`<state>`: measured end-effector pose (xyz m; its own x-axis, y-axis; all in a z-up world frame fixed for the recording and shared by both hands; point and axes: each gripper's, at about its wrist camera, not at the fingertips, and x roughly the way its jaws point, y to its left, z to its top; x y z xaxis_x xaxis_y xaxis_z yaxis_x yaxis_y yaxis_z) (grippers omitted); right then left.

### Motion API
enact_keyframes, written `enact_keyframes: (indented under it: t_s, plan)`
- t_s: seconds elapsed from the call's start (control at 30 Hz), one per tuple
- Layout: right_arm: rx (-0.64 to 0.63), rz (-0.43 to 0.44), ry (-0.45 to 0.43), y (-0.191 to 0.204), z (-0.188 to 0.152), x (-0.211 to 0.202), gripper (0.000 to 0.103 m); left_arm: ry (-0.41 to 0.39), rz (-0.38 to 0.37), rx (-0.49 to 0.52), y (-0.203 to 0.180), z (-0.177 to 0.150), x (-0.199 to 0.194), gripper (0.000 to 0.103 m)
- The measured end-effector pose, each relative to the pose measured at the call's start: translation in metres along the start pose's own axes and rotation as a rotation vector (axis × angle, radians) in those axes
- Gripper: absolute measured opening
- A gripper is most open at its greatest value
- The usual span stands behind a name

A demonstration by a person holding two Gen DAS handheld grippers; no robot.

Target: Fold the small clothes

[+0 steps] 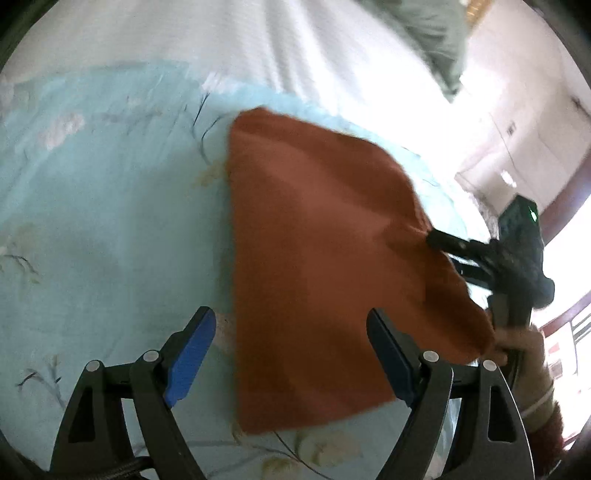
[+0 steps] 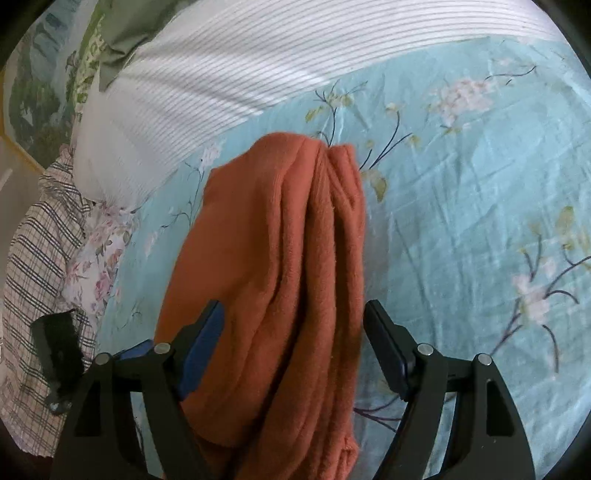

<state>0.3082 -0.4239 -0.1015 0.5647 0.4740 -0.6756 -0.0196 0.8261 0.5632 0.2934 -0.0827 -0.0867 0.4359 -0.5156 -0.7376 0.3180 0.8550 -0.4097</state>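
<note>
An orange-brown small garment (image 1: pixel 317 266) lies on a light blue floral bedsheet (image 1: pixel 103 221). In the left wrist view my left gripper (image 1: pixel 291 354) is open above its near edge, not holding it. The right gripper (image 1: pixel 439 240) shows at the garment's right edge, its fingers against the lifted cloth. In the right wrist view the garment (image 2: pixel 280 280) lies bunched in lengthwise folds between the wide-apart fingers of my right gripper (image 2: pixel 295 350), which is open around it, its pads off the cloth.
A white striped pillow (image 2: pixel 207 96) lies at the head of the bed. A plaid cloth (image 2: pixel 33 258) and a floral cloth (image 2: pixel 99 266) lie at the left edge. A green pillow (image 1: pixel 428 33) sits beyond.
</note>
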Motion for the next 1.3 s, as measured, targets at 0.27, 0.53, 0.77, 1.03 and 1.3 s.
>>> enact_keyframes:
  t_s: [0.27, 0.53, 0.77, 1.03, 1.3]
  plan:
    - [0.011, 0.023, 0.027, -0.004, 0.001, 0.009, 0.078, 0.058, -0.065, -0.073, 0.022, 0.018, 0.045, 0.084]
    - [0.007, 0.029, 0.043, -0.003, 0.003, 0.02, 0.055, 0.073, -0.092, -0.073, 0.021, 0.033, 0.074, 0.079]
    - [0.0, 0.067, 0.053, 0.031, -0.008, 0.013, 0.029, 0.039, -0.108, -0.029, 0.01, 0.031, 0.052, 0.025]
    - [-0.067, 0.268, 0.128, 0.121, -0.072, 0.039, 0.026, -0.066, -0.058, 0.002, 0.04, -0.023, -0.068, 0.024]
    - [-0.135, 0.34, 0.208, 0.178, -0.12, 0.082, 0.025, -0.102, 0.052, -0.113, 0.114, -0.089, -0.156, 0.024]
